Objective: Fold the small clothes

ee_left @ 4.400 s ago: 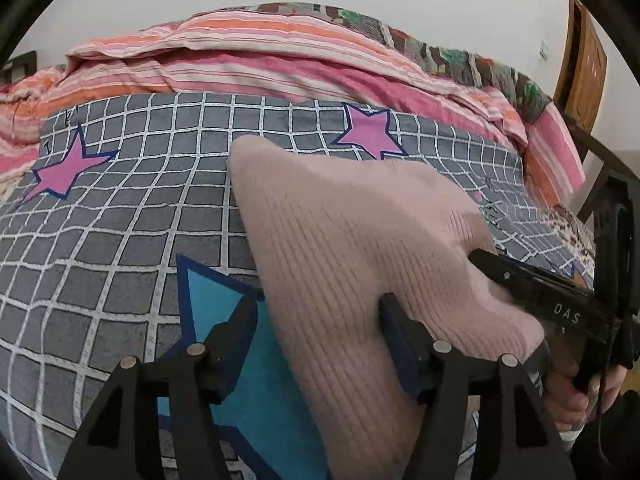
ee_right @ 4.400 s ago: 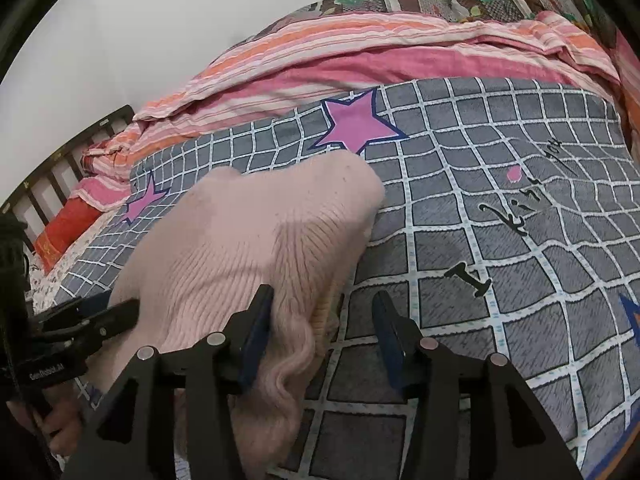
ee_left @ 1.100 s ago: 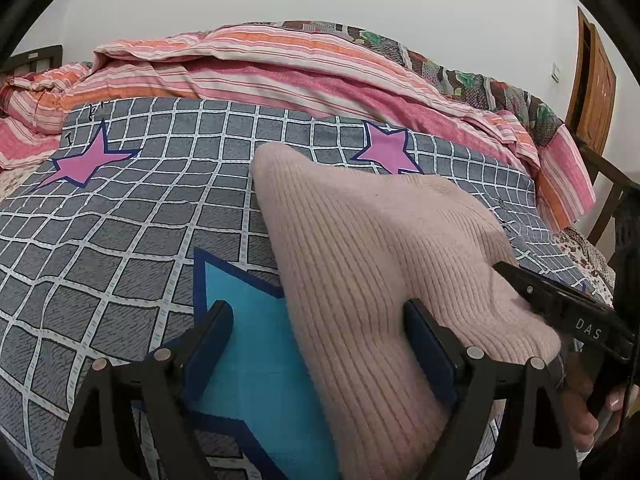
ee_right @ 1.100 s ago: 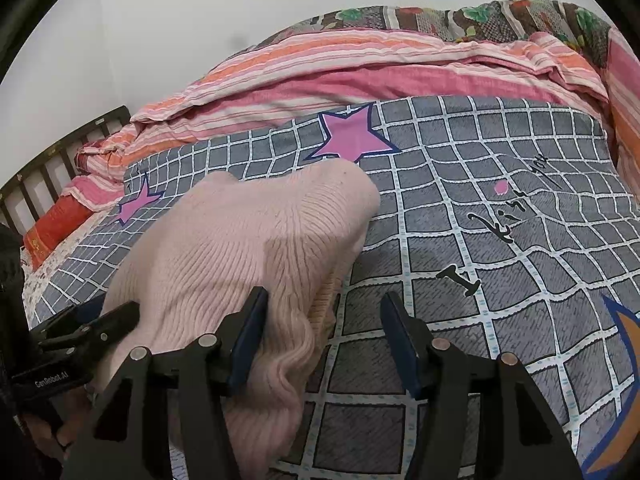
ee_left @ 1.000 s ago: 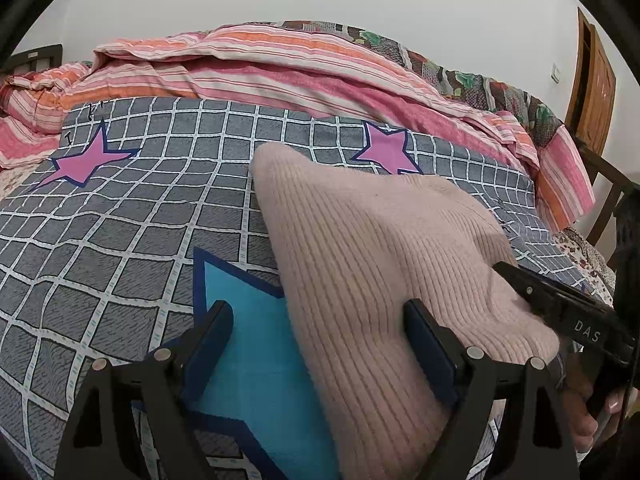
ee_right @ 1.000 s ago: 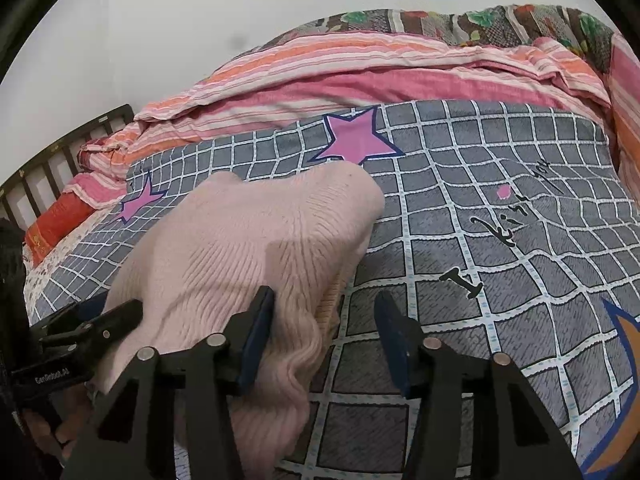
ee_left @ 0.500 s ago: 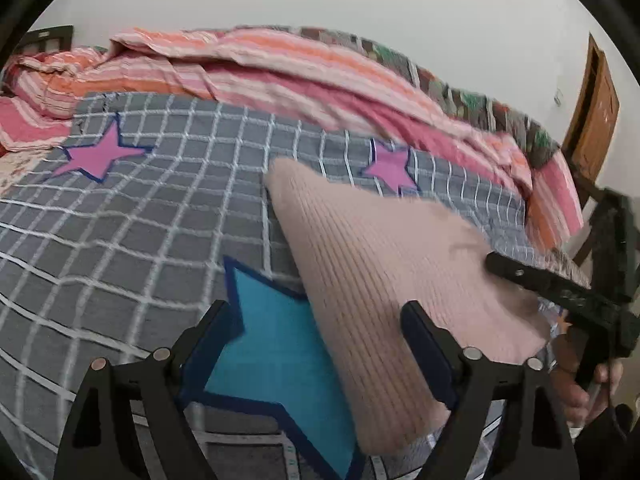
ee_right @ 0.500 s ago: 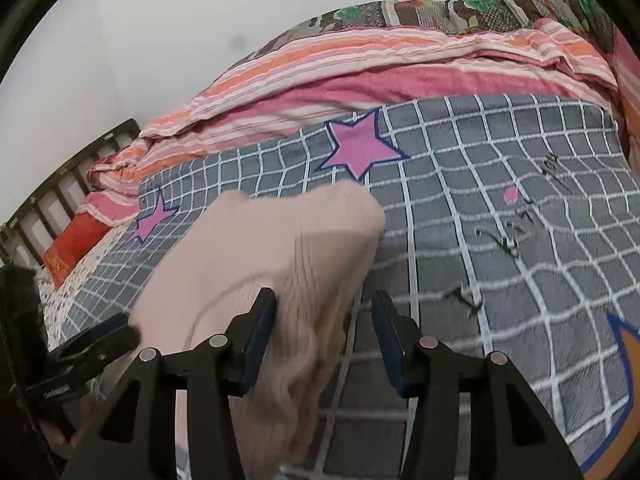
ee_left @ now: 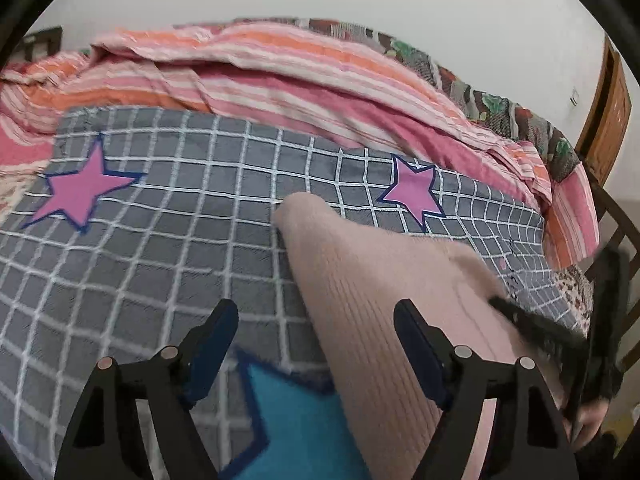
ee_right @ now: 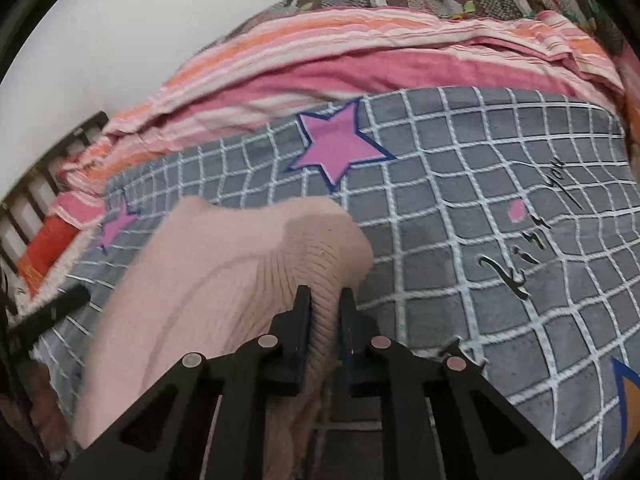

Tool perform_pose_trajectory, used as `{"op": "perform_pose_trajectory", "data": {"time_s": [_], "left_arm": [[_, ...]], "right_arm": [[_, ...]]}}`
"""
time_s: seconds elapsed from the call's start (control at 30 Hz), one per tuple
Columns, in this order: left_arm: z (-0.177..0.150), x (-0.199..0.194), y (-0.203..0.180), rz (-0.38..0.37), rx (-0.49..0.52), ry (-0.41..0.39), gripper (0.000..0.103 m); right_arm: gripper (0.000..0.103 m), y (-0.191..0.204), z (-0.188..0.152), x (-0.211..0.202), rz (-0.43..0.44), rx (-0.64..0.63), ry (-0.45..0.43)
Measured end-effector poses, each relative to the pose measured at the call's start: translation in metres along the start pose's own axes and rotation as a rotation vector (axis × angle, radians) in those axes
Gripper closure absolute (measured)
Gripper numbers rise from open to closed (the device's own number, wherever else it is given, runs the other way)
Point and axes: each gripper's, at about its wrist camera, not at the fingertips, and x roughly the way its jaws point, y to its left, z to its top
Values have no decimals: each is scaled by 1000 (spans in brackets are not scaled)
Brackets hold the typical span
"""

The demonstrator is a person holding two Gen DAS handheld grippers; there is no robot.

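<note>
In the left wrist view, the left gripper (ee_left: 316,340) hangs over the bed with its jaws wide apart and closing. Its left finger stands over the grey checked blanket (ee_left: 160,248), clear of any cloth. The pink knitted sweater (ee_left: 384,300) lies on that blanket, running from a rounded corner near a purple star (ee_left: 414,194) down toward the lower right of the picture. The sweater's left edge passes between the two fingers, and the right finger is over the knit, but the pads do not press it; the left gripper holds nothing. A blue star (ee_left: 296,420) printed on the blanket shows below the fingers. The right gripper (ee_left: 536,328) appears blurred at the right edge, at the sweater's far side. A striped pink and orange quilt (ee_left: 280,76) is bunched along the back of the bed.

In the right wrist view, the right gripper (ee_right: 325,300) has its jaws nearly together and closing, pinching a raised ridge of the sweater (ee_right: 240,272) between the pads. The sweater spreads out to the left of the fingers on the blanket (ee_right: 480,200).
</note>
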Motion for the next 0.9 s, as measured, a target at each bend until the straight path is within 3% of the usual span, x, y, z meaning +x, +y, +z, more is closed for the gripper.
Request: {"op": "perform_pose_trajectory", "data": {"time_s": [0.17, 0.43, 0.6, 0.9], "left_arm": [[25, 48, 2, 68, -21, 56, 35], [37, 101, -1, 155, 2, 85, 45], [36, 100, -5, 163, 16, 83, 45], [12, 57, -17, 63, -18, 117, 45]], "right_arm": [[91, 3, -13, 2, -50, -40, -53], [91, -3, -14, 7, -36, -17, -58], [91, -4, -13, 9, -38, -14, -57], [89, -4, -11, 10, -30, -5, -45]]}}
